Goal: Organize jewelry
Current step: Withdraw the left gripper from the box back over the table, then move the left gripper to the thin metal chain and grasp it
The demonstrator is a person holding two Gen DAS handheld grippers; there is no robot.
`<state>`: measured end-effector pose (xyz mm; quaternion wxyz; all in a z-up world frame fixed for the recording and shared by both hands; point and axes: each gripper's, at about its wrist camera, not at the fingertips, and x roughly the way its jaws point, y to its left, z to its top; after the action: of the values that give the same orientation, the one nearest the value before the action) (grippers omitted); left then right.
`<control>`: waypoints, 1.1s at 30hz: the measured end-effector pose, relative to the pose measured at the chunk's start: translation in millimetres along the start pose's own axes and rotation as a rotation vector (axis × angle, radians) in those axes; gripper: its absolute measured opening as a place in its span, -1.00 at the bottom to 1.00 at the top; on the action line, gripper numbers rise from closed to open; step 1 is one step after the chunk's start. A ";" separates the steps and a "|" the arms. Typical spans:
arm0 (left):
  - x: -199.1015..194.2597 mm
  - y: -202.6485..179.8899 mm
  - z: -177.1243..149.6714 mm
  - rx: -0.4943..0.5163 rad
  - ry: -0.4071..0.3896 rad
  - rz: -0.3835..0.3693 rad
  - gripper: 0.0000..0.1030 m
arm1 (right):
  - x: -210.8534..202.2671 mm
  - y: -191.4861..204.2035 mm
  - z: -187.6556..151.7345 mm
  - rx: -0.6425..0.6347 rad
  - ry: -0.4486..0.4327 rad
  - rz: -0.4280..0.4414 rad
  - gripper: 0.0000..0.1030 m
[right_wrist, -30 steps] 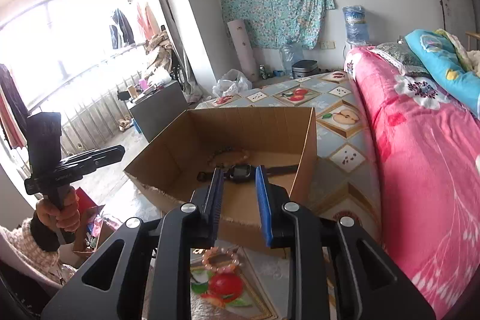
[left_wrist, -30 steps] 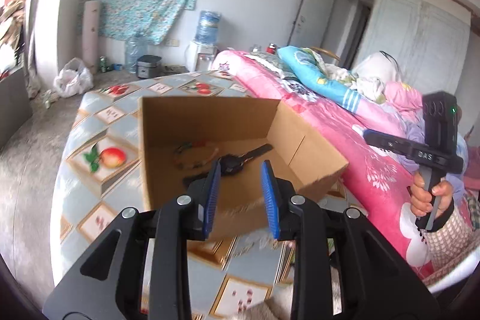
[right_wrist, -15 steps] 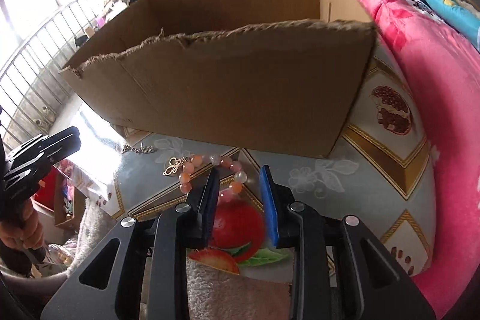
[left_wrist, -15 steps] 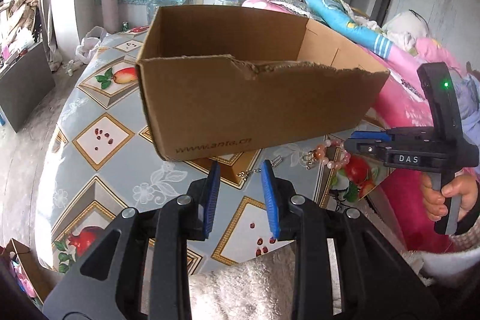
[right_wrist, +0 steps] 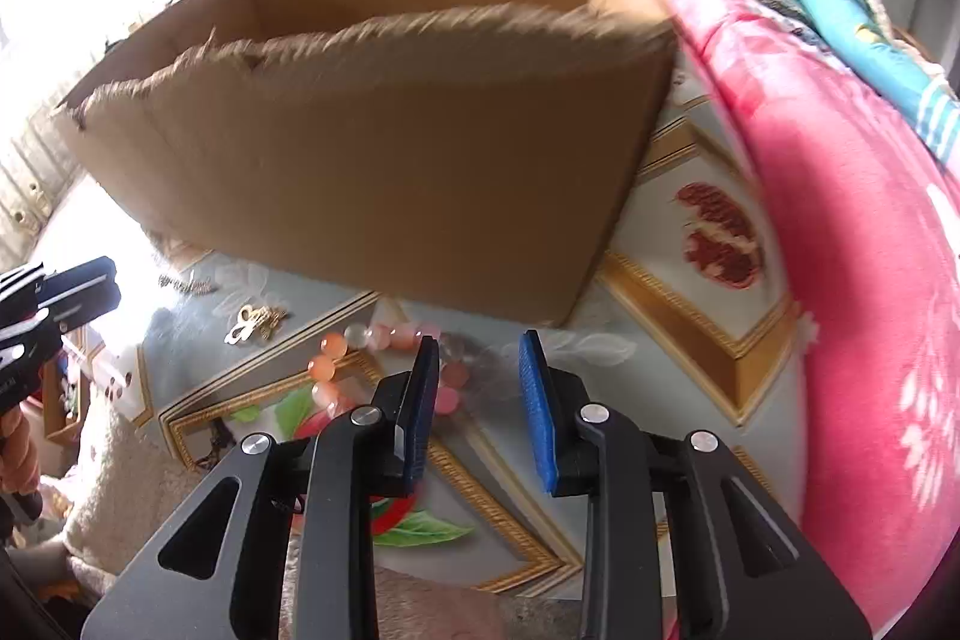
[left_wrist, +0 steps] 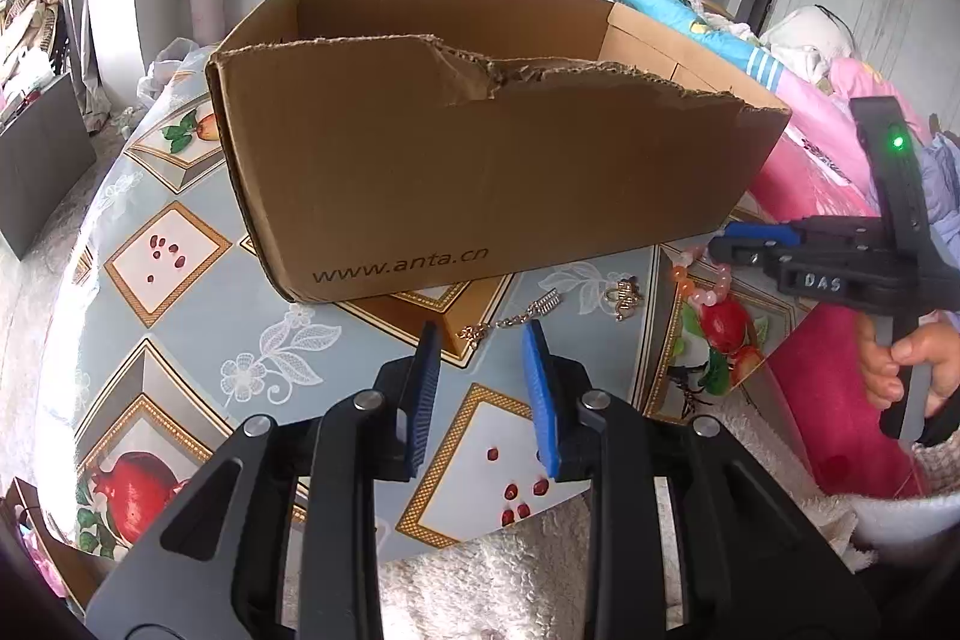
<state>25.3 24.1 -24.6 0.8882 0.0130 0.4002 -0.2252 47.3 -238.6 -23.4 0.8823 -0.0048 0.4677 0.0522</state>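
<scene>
Your left gripper [left_wrist: 483,388] hangs with its jaws apart and empty just short of a gold chain [left_wrist: 510,319], whose length runs diagonally toward the cardboard box [left_wrist: 480,160]. Your right gripper [right_wrist: 480,394], also parted and empty, sits over the pink bead bracelet [right_wrist: 384,358] near the tablecloth's [left_wrist: 180,244] front edge. A pink blanket [right_wrist: 840,220] lies beside it.

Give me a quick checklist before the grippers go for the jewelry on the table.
1. Left gripper empty, open: ok.
2. Right gripper empty, open: ok.
3. Gold chain just ahead of left gripper, lying free: ok.
4. Bead bracelet between right gripper's pads: not ok, mostly left of them.
5. Gold ring clear of both grippers: ok.
6. Cardboard box open on top: ok.
</scene>
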 end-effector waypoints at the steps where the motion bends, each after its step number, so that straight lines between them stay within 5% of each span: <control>1: 0.3 -0.3 -0.5 0.003 0.001 0.004 -0.48 | -4.5 2.6 -1.1 0.001 -0.020 0.010 -0.46; 6: 3.0 -8.9 -0.1 0.036 0.000 0.033 -0.48 | -28.8 16.4 -7.5 -0.031 -0.112 0.140 -0.46; 16: 19.3 -17.5 7.9 0.086 0.020 0.064 -0.49 | -14.4 57.0 -21.9 -0.092 -0.049 0.294 -0.46; 24: 32.5 -24.0 8.6 0.166 0.052 0.091 -0.53 | -11.6 51.7 -21.2 -0.036 -0.040 0.302 -0.46; 29: 31.6 -24.6 9.3 0.175 0.053 0.089 -0.93 | -10.4 51.1 -24.8 -0.018 -0.039 0.302 -0.46; 33: 30.2 -24.1 9.7 0.171 0.052 0.083 -0.95 | -12.0 48.7 -26.1 -0.013 -0.045 0.300 -0.46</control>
<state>39.8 -11.2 -35.9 0.8816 0.1112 0.4018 -0.2212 14.4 -192.7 -26.2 0.8747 0.0608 0.4430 0.1868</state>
